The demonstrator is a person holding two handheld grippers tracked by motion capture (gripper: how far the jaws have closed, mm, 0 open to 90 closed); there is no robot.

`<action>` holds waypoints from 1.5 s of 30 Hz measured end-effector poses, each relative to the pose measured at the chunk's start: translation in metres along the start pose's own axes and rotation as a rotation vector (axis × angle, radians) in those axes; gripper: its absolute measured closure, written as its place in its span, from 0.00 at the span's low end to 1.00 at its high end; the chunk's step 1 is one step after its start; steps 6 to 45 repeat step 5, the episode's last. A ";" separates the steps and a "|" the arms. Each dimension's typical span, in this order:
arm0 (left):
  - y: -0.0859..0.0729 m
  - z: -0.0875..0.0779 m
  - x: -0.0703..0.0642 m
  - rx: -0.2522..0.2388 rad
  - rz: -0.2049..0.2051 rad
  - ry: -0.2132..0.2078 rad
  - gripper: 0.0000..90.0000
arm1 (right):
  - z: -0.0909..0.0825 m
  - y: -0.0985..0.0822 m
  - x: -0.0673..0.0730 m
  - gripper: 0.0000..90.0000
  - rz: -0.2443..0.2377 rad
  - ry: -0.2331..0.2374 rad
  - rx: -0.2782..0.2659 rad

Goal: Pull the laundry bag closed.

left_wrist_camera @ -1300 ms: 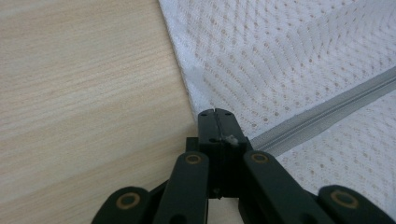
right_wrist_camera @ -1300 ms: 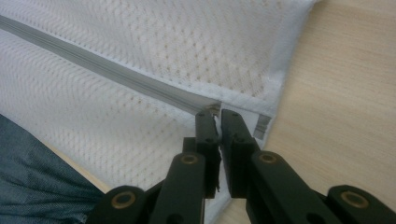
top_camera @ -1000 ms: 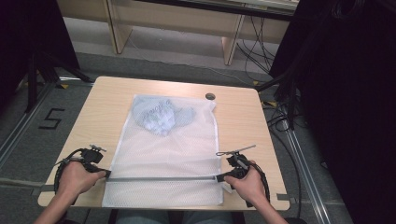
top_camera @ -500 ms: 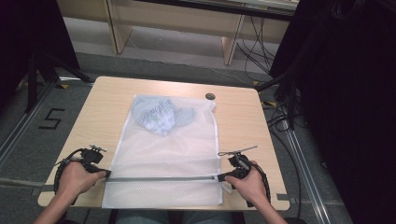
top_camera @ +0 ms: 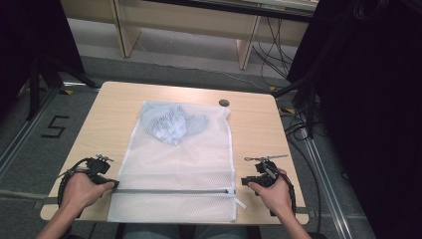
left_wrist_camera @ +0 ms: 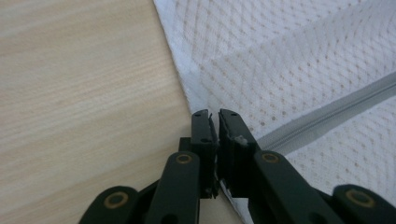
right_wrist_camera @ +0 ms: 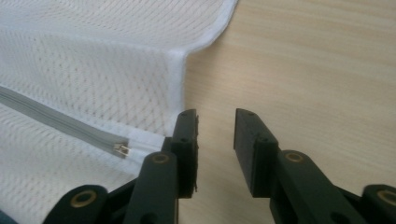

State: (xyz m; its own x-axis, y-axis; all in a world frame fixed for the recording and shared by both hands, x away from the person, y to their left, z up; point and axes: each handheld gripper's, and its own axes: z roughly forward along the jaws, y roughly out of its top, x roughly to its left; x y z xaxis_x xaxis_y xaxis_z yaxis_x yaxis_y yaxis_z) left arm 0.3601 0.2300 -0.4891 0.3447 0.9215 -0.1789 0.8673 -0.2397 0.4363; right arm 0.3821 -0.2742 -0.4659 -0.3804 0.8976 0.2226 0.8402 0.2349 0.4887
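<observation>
So the right gripper point(top_camera: 247, 180) has let go — a second ago it was right at the bag's edge by the zipper end, and now it sits a bit off to the side on bare table point(top_camera: 259, 124), jaws standing apart with nothing between them. In the right gripper view you can see wood grain through the gap, and the zipper pull point(right_wrist_camera: 122, 149) lies just beside its left jaw, at the closed end of its track. My guess is the zip-up is done, or the person is about to regrip.

The left gripper point(top_camera: 112, 183) hasn't moved: jaws nearly together at the bag's left hem, right where the grey zipper point(top_camera: 174, 190) starts. It looks pinched on the fabric edge, though the gap is so narrow I can't see the cloth between the jaws clearly.

The mesh laundry bag point(top_camera: 179, 164) itself — white, see-through, lying flat down the middle of the table, its bottom hem at the near edge. A bunched pale blue garment point(top_camera: 171, 124) sits inside up near the far end. The zipper runs straight across near the bottom.
</observation>
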 end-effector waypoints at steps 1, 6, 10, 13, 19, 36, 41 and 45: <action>0.000 0.000 0.000 -0.013 -0.007 0.006 0.91 | 0.000 -0.001 -0.004 0.73 -0.048 -0.008 0.000; 0.002 -0.004 0.001 -0.035 0.005 0.024 0.89 | 0.006 -0.001 -0.004 0.64 -0.032 -0.001 -0.013; 0.002 -0.004 0.001 -0.035 0.005 0.024 0.89 | 0.006 -0.001 -0.004 0.64 -0.032 -0.001 -0.013; 0.002 -0.004 0.001 -0.035 0.005 0.024 0.89 | 0.006 -0.001 -0.004 0.64 -0.032 -0.001 -0.013; 0.002 -0.004 0.001 -0.035 0.005 0.024 0.89 | 0.006 -0.001 -0.004 0.64 -0.032 -0.001 -0.013; 0.002 -0.004 0.001 -0.035 0.005 0.024 0.89 | 0.006 -0.001 -0.004 0.64 -0.032 -0.001 -0.013; 0.002 -0.004 0.001 -0.035 0.005 0.024 0.89 | 0.006 -0.001 -0.004 0.64 -0.032 -0.001 -0.013; 0.002 -0.004 0.001 -0.035 0.005 0.024 0.89 | 0.006 -0.001 -0.004 0.64 -0.032 -0.001 -0.013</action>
